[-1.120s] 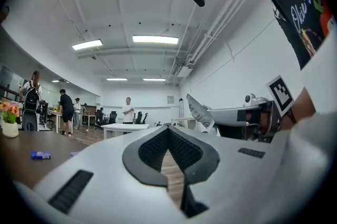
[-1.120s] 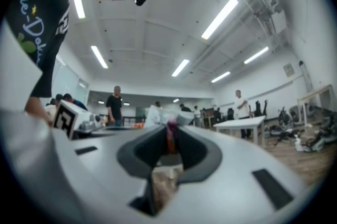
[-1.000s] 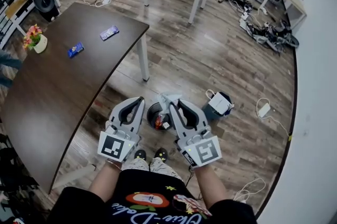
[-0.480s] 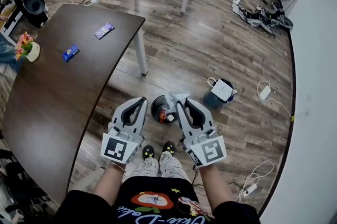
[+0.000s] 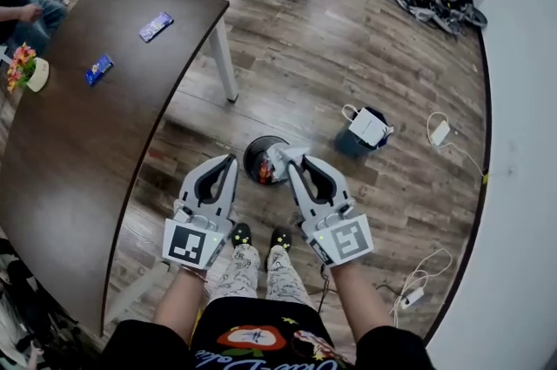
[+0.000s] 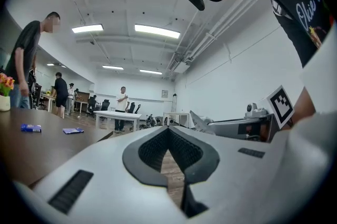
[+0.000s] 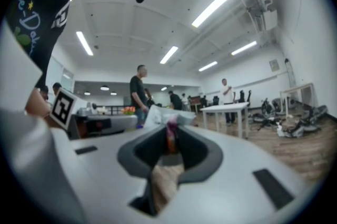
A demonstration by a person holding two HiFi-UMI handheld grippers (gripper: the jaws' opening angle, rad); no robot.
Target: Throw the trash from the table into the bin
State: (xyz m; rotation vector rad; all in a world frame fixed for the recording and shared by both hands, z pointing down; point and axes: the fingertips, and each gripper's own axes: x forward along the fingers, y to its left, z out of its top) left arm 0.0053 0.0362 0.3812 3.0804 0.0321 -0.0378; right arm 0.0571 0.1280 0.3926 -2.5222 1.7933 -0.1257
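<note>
- Flower pot (image 5: 26, 74): sitting on the dark table (image 5: 78, 151), far left of the bin (image 5: 250, 152).
- Blue packet (image 5: 98, 69), purple packet (image 5: 156, 26): lying on the table top, up and left of the bin, well apart from it.
- Left gripper (image 5: 230, 159): hovering just left of the bin's rim, jaws resting together with nothing between them.
- Bin: standing on the wood floor near the table's edge, holding some trash.
- Crumpled wrapper (image 5: 280, 152): hanging over the bin's right rim.
- Right gripper (image 5: 291, 159): jaws pinching narrowly on the wrapper.
- Blue bag (image 5: 364, 131): sitting on the floor right of the bin.
</note>
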